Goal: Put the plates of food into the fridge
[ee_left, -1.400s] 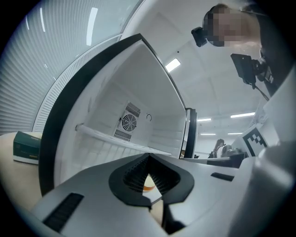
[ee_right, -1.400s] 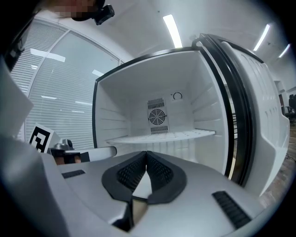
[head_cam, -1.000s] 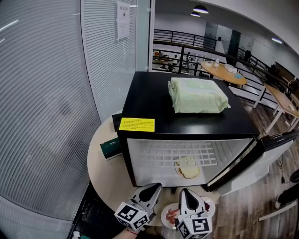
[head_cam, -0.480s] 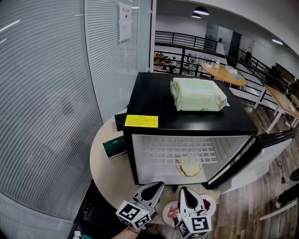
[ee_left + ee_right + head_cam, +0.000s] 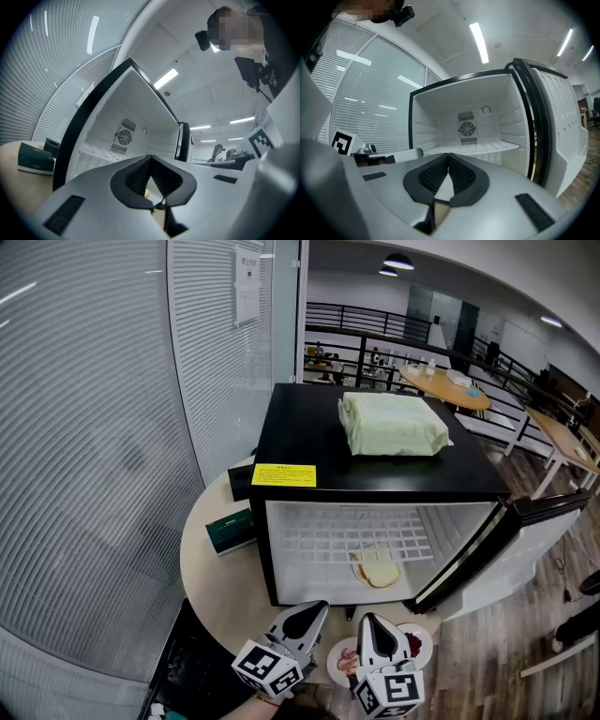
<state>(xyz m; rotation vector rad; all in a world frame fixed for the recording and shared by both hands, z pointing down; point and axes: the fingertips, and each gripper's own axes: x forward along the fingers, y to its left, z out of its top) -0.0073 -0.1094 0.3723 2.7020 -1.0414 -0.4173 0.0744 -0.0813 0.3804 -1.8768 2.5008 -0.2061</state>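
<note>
While left gripper (image 5: 316, 608) and right gripper (image 5: 367, 619) are clenched empty, nothing's held. Round white plate of red food (image 5: 416, 648) sits at the tan table's (image 5: 216, 587) front edge.

I am looking at an open-plan office. A glass partition (image 5: 94, 427) with lowered blinds is running down the left side, and a printed paper notice (image 5: 247, 282) is hanging on the pane beside it. Past that, a black railing (image 5: 375, 329) is fencing off a wide floor where a round wooden table (image 5: 445, 388) and a long table (image 5: 562, 437) are standing on wood-plank flooring (image 5: 487, 662). Strip lights (image 5: 166, 78) are glowing in the white ceiling. A small black fridge (image 5: 375, 465) is sitting on a round table (image 5: 216, 587) against the partition.
</note>
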